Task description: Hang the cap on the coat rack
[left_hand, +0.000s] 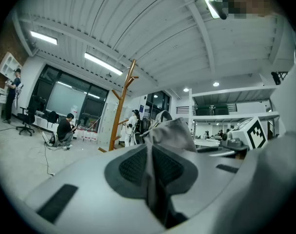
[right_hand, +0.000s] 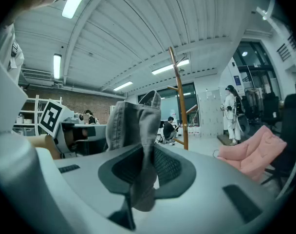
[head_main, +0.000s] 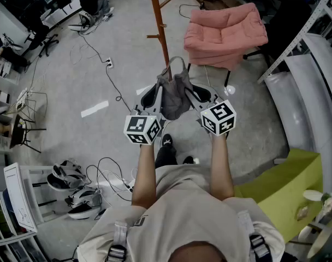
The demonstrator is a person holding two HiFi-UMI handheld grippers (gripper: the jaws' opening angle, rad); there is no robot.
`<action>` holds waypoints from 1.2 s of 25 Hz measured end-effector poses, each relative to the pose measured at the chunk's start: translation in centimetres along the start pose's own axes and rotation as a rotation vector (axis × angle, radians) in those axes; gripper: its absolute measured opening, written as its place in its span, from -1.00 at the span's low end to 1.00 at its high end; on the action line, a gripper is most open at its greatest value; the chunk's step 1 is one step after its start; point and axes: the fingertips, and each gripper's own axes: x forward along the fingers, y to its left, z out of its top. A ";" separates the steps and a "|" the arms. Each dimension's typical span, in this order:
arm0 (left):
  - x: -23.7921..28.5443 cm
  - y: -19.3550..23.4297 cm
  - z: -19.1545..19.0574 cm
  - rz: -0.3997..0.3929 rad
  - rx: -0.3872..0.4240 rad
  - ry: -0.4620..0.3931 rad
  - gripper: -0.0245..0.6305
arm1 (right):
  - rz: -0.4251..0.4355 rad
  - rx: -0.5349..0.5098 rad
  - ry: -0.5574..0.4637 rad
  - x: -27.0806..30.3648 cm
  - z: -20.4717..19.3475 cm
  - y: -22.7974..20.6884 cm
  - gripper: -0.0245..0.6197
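A grey cap (head_main: 174,91) hangs stretched between my two grippers at chest height, its strap loop arching up toward the coat rack. The left gripper (head_main: 155,98) is shut on the cap's left edge; grey cloth (left_hand: 170,130) is pinched between its pads. The right gripper (head_main: 194,96) is shut on the right edge, with folded cloth (right_hand: 133,126) rising from its jaws. The wooden coat rack (head_main: 159,23) stands just beyond the cap, its pegs sticking out sideways. It shows as a brown pole (left_hand: 120,108) ahead of the left gripper and a pole (right_hand: 179,101) ahead of the right.
A pink armchair (head_main: 226,34) sits right of the rack. A lime-green seat (head_main: 286,192) is at my right. Cables and a power strip (head_main: 108,64) cross the floor at left. People work at desks (head_main: 92,1) in the far left corner. Shelving (head_main: 297,42) lines the right side.
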 end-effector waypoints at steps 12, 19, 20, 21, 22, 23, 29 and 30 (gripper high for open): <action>-0.1 -3.4 -0.1 -0.018 -0.012 -0.007 -0.80 | 0.010 0.006 -0.001 -2.0 -0.3 0.1 -0.74; 1.1 -2.5 0.3 -0.018 -0.018 -0.013 -0.80 | 0.031 -0.005 -0.011 -0.9 0.4 0.0 -0.74; 1.4 -2.3 0.3 -0.020 -0.021 -0.014 -0.80 | 0.032 -0.004 -0.010 -0.7 0.4 -0.3 -0.74; 1.7 -2.2 0.2 -0.020 -0.026 -0.014 -0.80 | 0.033 -0.003 -0.009 -0.4 0.4 -0.5 -0.74; 1.9 -2.0 0.2 -0.021 -0.031 -0.015 -0.80 | 0.034 -0.003 -0.007 -0.2 0.4 -0.7 -0.74; 2.2 -1.9 0.2 -0.023 -0.035 -0.016 -0.80 | 0.035 -0.005 -0.006 0.0 0.4 -0.9 -0.74; 5.0 -0.9 0.4 -0.021 -0.034 -0.028 -0.80 | 0.034 -0.003 -0.009 2.0 0.9 -3.1 -0.74; 5.8 -0.7 0.4 -0.020 -0.035 -0.027 -0.80 | 0.036 -0.003 -0.008 2.5 1.0 -3.5 -0.74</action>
